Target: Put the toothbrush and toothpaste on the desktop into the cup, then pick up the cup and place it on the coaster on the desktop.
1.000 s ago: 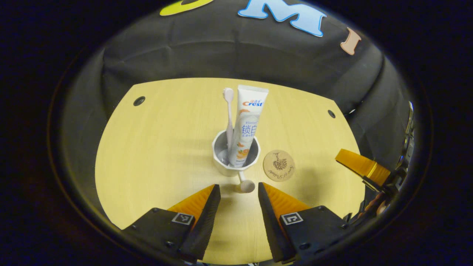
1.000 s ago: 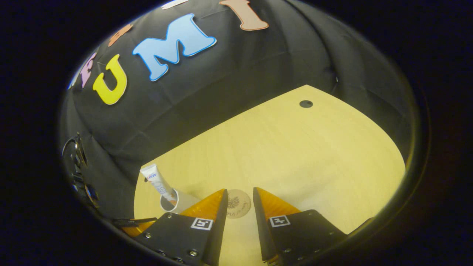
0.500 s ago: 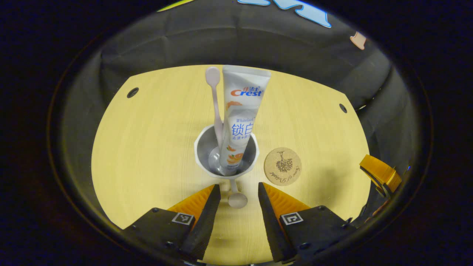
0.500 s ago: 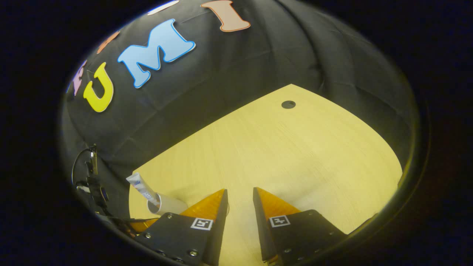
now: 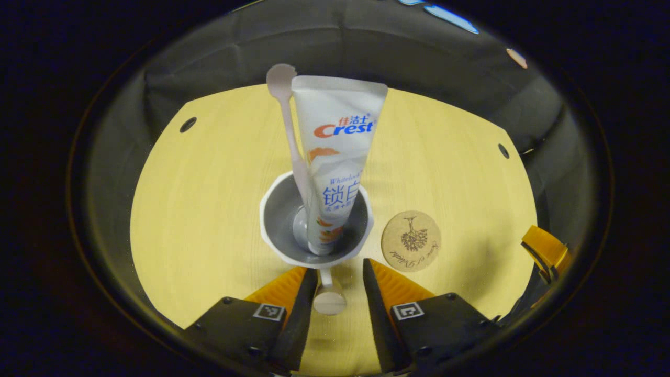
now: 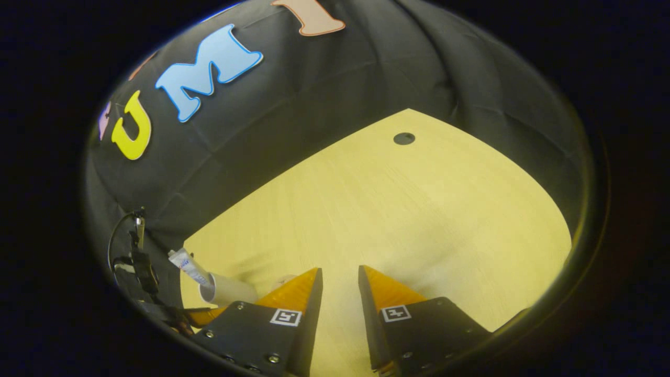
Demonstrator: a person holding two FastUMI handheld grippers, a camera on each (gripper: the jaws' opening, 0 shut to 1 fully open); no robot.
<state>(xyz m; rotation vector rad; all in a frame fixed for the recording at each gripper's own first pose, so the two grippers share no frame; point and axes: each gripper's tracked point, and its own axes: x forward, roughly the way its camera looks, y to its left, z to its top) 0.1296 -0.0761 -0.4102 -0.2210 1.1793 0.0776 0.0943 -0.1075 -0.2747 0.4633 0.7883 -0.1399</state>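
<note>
Now left gripper fingers, spread, flank the cup handle; right gripper parted.

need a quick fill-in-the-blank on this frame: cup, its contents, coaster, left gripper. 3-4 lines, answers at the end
1. The toothbrush and toothpaste stand inside the ____.
2. In the left gripper view, the coaster lies to the ____ of the cup.
3. The cup's handle sits between the fingers of the ____ gripper.
4. Nothing rests on the ____ yet.

Answers: cup; right; left; coaster
</note>
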